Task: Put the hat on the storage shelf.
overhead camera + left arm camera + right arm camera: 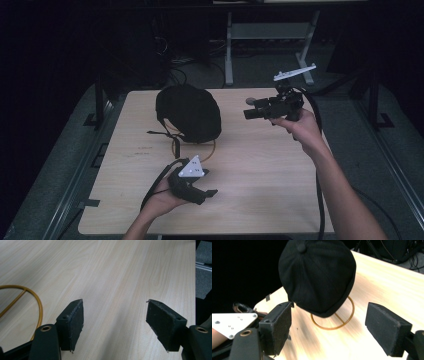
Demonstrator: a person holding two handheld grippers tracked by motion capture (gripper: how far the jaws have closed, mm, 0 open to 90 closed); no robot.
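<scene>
On the light wooden bench (260, 170) a black fabric cap (190, 112) sits on a thin yellow wire ring stand (344, 317), at the far left-centre part of the bench. Your left gripper (115, 322) is low over the near side of the bench, its jaws wide apart with nothing between them. Your right gripper (332, 330) is raised at the right, pointing to the cap, jaws also spread and empty. There are no containers on the bench.
</scene>
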